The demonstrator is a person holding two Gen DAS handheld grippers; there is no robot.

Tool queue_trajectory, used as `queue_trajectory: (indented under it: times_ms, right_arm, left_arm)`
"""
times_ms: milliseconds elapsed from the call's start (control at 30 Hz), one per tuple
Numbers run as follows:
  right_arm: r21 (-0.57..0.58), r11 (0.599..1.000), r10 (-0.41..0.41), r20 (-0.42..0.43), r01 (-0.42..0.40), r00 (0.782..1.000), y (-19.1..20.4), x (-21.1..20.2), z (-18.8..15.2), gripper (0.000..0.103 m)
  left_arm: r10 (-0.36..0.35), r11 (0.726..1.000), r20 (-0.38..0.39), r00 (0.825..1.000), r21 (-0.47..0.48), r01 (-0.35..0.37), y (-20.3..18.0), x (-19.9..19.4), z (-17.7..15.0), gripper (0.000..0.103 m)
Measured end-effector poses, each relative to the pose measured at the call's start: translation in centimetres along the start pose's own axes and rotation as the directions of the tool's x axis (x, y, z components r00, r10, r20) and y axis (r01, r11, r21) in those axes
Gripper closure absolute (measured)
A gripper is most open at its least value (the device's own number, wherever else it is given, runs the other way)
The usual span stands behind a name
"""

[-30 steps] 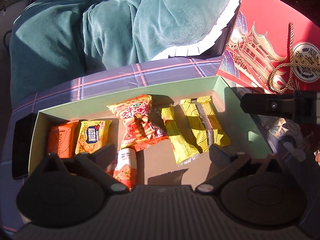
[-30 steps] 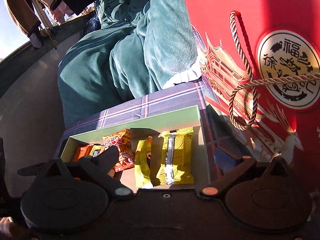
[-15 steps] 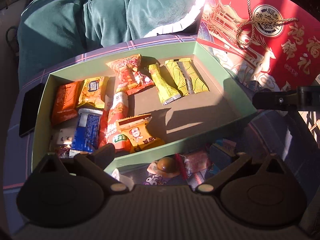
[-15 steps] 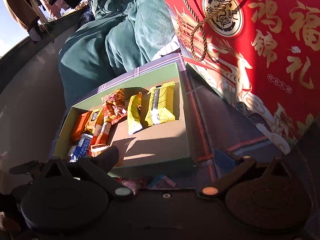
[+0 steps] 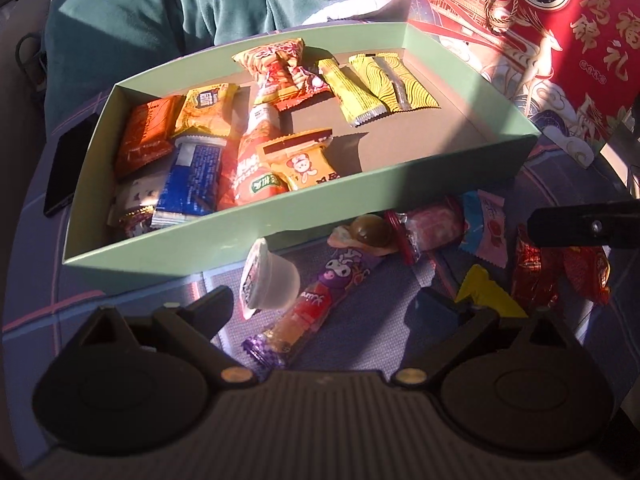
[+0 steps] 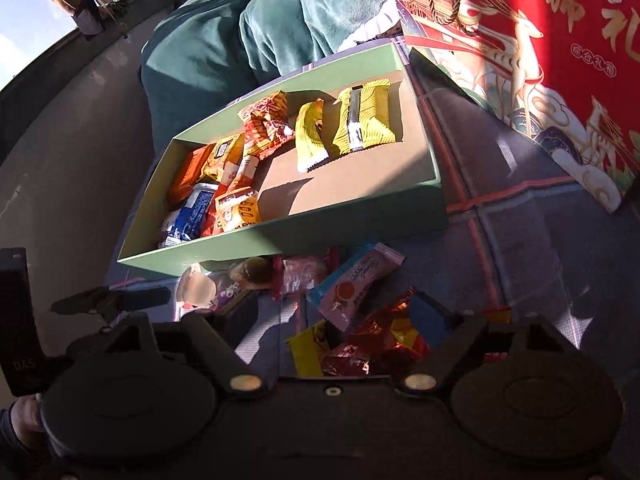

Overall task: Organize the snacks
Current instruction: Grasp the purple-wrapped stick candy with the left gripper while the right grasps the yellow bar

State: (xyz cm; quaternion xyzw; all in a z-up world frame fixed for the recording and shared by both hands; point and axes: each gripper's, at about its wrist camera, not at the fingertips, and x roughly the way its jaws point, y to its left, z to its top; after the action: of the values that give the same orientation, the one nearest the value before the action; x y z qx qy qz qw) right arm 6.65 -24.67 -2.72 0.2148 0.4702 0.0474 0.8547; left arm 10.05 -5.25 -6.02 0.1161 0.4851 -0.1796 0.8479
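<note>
Snacks, loose: a jelly cup (image 5: 272, 278), a purple candy stick (image 5: 320, 300), pink sachets and red foil sweets (image 6: 380, 344) lie on the plaid cloth (image 5: 100, 308) just before the green box (image 5: 280, 220). Inside it, packets crowd the left end; two yellow bars (image 5: 376, 84) lie at the far wall. Left gripper (image 5: 324, 308): jaws closing around the candy stick, not touching. Right gripper (image 6: 336, 328): jaws closing over the foil sweets, pads clear. A red gift bag (image 6: 560, 60) stands beyond.
</note>
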Motion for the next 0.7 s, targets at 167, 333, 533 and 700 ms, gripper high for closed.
queue_trajectory:
  times_ms: [167, 333, 533, 700]
  right_arm:
    - [-0.013, 1.0, 0.022, -0.046, -0.022, 0.999, 1.1, 0.1, -1.8, 0.06]
    - [-0.041, 0.999, 0.007, -0.107, -0.012, 0.994, 1.6, 1.1, -3.1, 0.061]
    - [-0.068, 0.997, -0.04, -0.147, 0.03, 0.988, 1.5, 2.6, -4.7, 0.063]
    - [-0.129, 0.99, -0.079, -0.11, 0.064, 0.991, 2.8, 3.3, -5.0, 0.078]
  left_arm:
    - [-0.032, 0.999, 0.003, 0.999, 0.023, 0.032, 0.5, 0.6, -0.2, 0.038]
    - [-0.041, 0.996, -0.027, 0.999, 0.076, 0.043, -0.3, 1.7, -0.4, 0.038]
    - [-0.097, 0.992, -0.056, 0.994, 0.069, 0.101, 0.1, 0.6, -2.1, 0.072]
    - [-0.09, 0.995, -0.065, 0.994, 0.047, 0.093, 0.3, 0.5, -2.1, 0.07]
